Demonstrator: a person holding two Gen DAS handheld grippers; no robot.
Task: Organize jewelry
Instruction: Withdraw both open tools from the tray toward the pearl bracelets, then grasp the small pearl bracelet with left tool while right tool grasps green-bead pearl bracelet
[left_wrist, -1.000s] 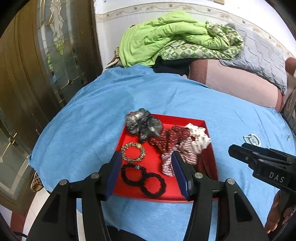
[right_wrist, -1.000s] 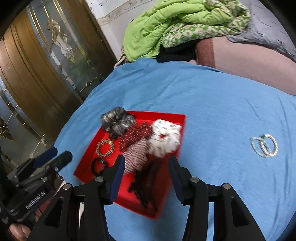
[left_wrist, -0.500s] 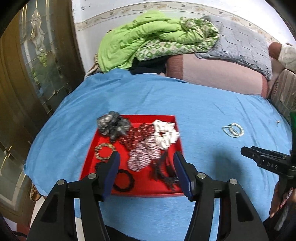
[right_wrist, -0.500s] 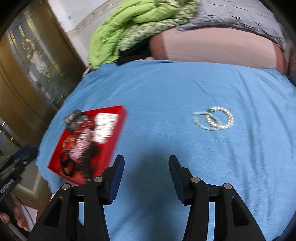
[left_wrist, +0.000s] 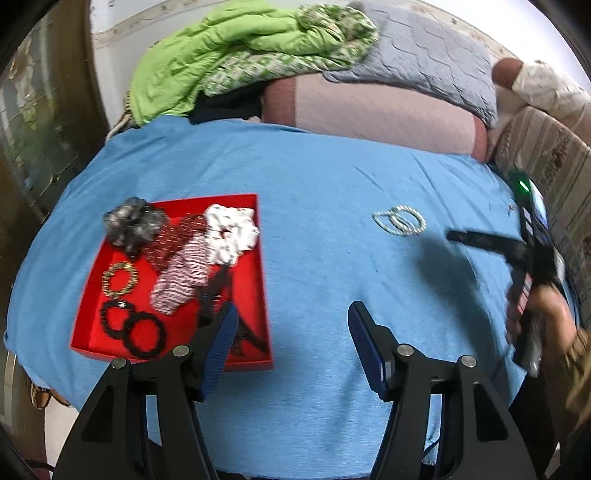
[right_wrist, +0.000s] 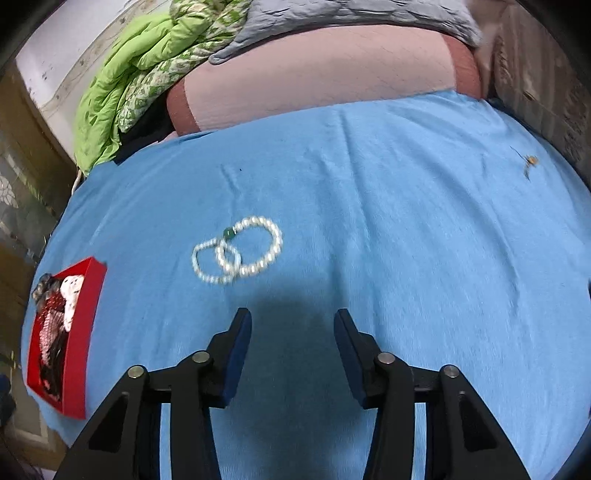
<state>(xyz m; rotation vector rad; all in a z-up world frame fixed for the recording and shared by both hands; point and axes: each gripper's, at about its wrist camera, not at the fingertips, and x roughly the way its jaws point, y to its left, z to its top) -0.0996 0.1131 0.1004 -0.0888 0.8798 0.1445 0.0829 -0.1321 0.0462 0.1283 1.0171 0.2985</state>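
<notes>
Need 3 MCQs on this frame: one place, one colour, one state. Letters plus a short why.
1. Where do the pearl bracelets lie?
A. in the tray
B. on the blue cloth, outside the tray
C. on the pillow

2. What colour is the tray?
A. red
B. green
C. white

3. What is between the right gripper's fingers?
A. a bracelet
B. a scrunchie
C. nothing

B: they rest on bare cloth, apart from the tray.
A: its walls and floor are red.
C: only cloth shows in the gap; the jaws have just been closing.
</notes>
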